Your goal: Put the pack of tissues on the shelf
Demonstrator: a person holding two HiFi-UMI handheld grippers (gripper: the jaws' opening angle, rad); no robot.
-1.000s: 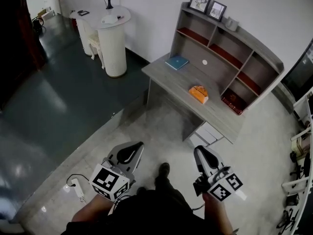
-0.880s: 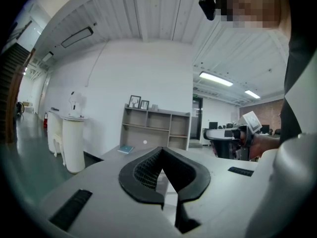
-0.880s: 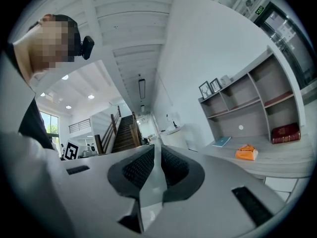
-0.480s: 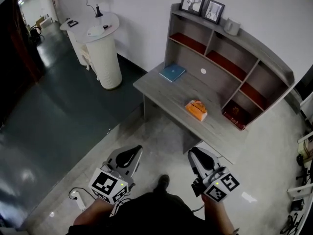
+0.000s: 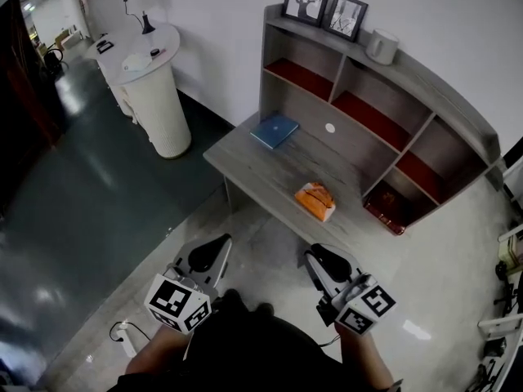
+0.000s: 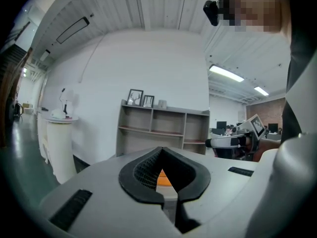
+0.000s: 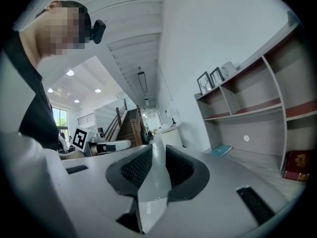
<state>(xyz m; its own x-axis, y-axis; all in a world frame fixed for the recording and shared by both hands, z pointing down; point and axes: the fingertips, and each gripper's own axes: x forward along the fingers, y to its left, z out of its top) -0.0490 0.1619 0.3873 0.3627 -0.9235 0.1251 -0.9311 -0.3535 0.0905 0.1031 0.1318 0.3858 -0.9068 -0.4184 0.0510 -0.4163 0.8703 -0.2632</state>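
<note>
Standing at the far left, a white stand (image 5: 155, 96) bears a lamp (image 5: 140, 6). The left gripper (image 5: 219, 242), low in the head view, has its jaws together with nothing in them. On the desk (image 5: 253, 166) lie a blue book (image 5: 274, 131) and, right of it, the orange tissues (image 5: 315, 202), well apart from both grippers. The right gripper (image 5: 313, 256) has its jaws slightly apart, empty. The shelf (image 5: 392, 72) rises behind the desk, two frames (image 5: 325, 6) on top, a red box (image 5: 386, 216) in its lower right bay.
</note>
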